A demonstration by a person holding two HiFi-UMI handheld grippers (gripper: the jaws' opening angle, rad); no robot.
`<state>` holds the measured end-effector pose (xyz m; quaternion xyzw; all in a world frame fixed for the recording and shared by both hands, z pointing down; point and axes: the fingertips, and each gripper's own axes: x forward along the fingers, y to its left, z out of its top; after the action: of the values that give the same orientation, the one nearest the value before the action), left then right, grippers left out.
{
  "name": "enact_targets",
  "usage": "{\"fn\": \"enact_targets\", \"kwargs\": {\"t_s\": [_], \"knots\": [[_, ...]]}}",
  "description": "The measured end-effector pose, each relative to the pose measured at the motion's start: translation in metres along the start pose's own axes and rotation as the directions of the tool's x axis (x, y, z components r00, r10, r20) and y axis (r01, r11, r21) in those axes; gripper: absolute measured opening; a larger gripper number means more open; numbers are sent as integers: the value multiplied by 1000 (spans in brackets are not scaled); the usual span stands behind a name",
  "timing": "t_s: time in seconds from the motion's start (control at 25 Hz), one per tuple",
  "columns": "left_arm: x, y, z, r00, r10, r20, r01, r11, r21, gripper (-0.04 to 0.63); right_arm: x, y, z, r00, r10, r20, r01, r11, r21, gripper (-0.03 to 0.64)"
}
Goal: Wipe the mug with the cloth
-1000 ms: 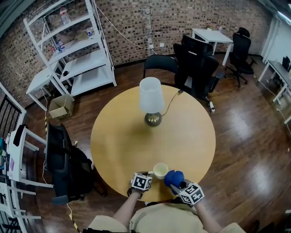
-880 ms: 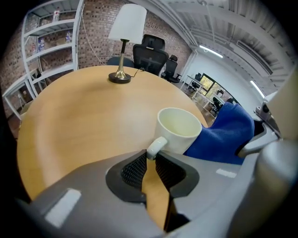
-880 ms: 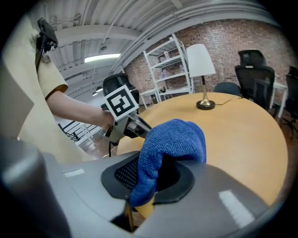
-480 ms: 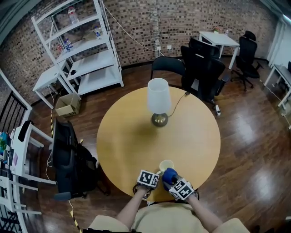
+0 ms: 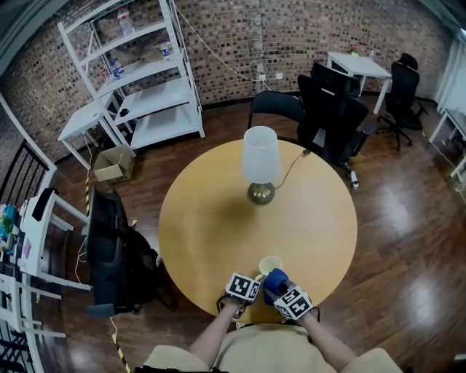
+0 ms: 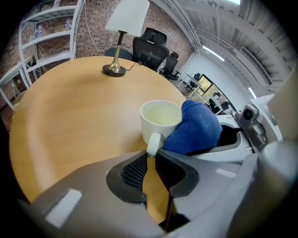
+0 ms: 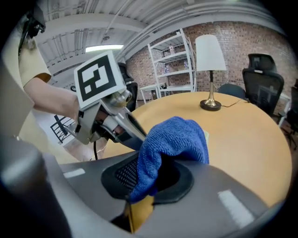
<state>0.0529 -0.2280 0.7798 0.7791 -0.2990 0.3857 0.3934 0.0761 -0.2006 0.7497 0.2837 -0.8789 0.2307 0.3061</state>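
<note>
Pinching the mug (image 6: 160,122) by its handle, left gripper (image 6: 150,157) clenched; right gripper (image 7: 145,173) clamped on blue cloth (image 7: 176,139), pressed against mug's side, near round table (image 5: 211,218) edge

**Legible text, numbers, brands:** none in any view.

**Left cube (image 5: 242,287), right cube (image 5: 293,302):** each face carries a black-and-white square marker. These are block patterns only, with no letters or digits.

**Marker (image 7: 100,76) on the left cube:** seen large in the right gripper view. It is a black square with white blocks, on a white border.

**Bottles (image 5: 125,20) on the shelf:** their labels are too small to read.

**Cardboard box (image 5: 114,165):** no print can be made out.
</note>
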Motion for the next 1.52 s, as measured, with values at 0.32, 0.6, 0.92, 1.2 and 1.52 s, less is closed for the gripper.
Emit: {"fn": "enact_targets", "kwargs": {"t_s": [0.32,0.6,0.92,1.2,1.52], "knots": [[4,1,6,1000,4,-18,-3,999,50,51,-18,-30,-5,1000,-30,9,29,997,69,58],[6,3,-3,999,-2,-53,8,995,104,51,-23,-44,-29,997,-64,-40,67,996,64,58],[4,2,-7,997,-24,-74,33,991,128,52,-27,-68,-31,991,-121,-49,126,987,97,58],[6,5,-8,996,-22,-84,36,985,170,51,-28,-89,-31,984,-164,-70,169,982,87,58],[4,8,-10,995,-17,-97,41,966,256,52,-24,-86,-25,976,-144,-164,116,979,-171,57]]}}
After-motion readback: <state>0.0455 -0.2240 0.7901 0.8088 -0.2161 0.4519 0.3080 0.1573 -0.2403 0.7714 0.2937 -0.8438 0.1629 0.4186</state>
